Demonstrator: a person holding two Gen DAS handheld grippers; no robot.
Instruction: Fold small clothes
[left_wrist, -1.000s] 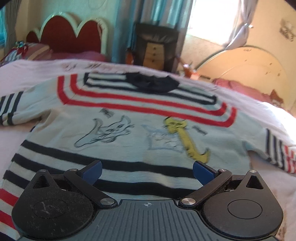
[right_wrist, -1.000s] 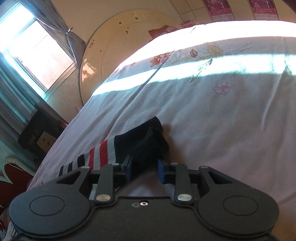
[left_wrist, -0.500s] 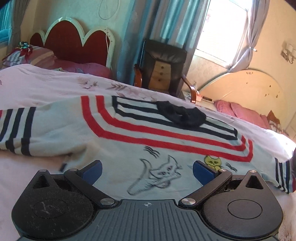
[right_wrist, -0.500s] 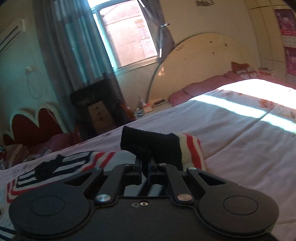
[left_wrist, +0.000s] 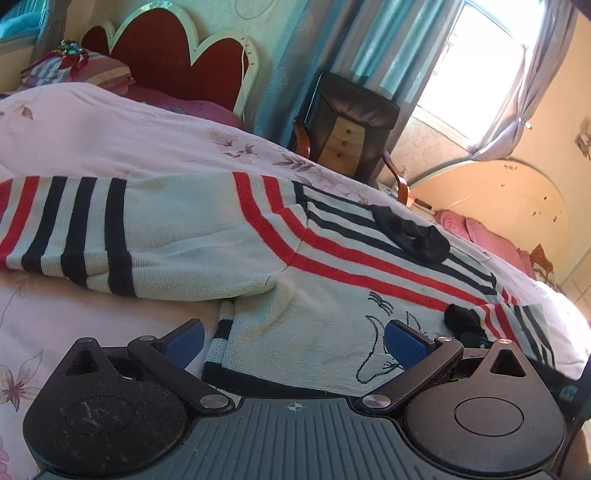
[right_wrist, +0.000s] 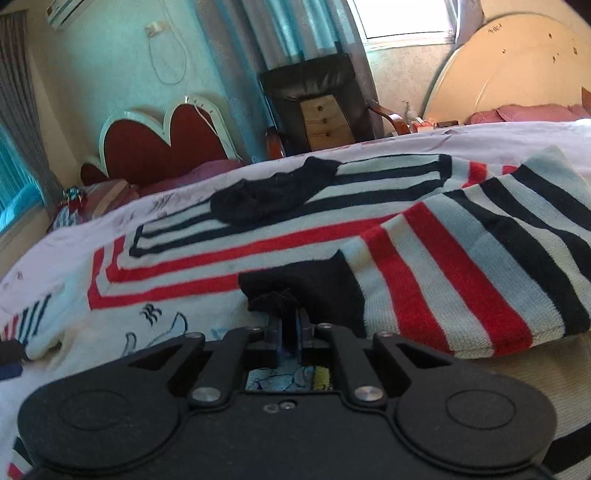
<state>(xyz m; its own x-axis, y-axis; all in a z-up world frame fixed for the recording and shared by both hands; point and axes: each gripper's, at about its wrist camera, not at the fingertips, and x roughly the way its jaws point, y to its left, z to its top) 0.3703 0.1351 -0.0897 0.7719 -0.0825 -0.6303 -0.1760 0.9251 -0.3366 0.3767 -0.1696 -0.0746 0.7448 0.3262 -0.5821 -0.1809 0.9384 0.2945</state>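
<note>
A small pale knit sweater (left_wrist: 303, 295) with red and dark stripes and a cat drawing lies flat on the pink bed. My left gripper (left_wrist: 293, 338) is open, low over the sweater's lower left hem, below its left sleeve (left_wrist: 92, 236). My right gripper (right_wrist: 291, 317) is shut on the dark cuff (right_wrist: 306, 284) of the right sleeve (right_wrist: 461, 266) and holds that sleeve folded in over the sweater's chest. The cuff and sleeve also show in the left wrist view (left_wrist: 461, 317). The dark collar (right_wrist: 269, 192) lies beyond.
The pink floral bedsheet (left_wrist: 92, 136) surrounds the sweater. A red scalloped headboard (left_wrist: 166, 55) and striped pillow (left_wrist: 77, 70) are at the back left. A dark armchair with a small drawer box (left_wrist: 343, 129) stands past the bed, and a second bed's cream headboard (left_wrist: 498, 199) is to the right.
My right gripper closed on the sleeve cuff, lifted it and carried it inward over the sweater's body. My left gripper moved left and lower, toward the left hem, staying open.
</note>
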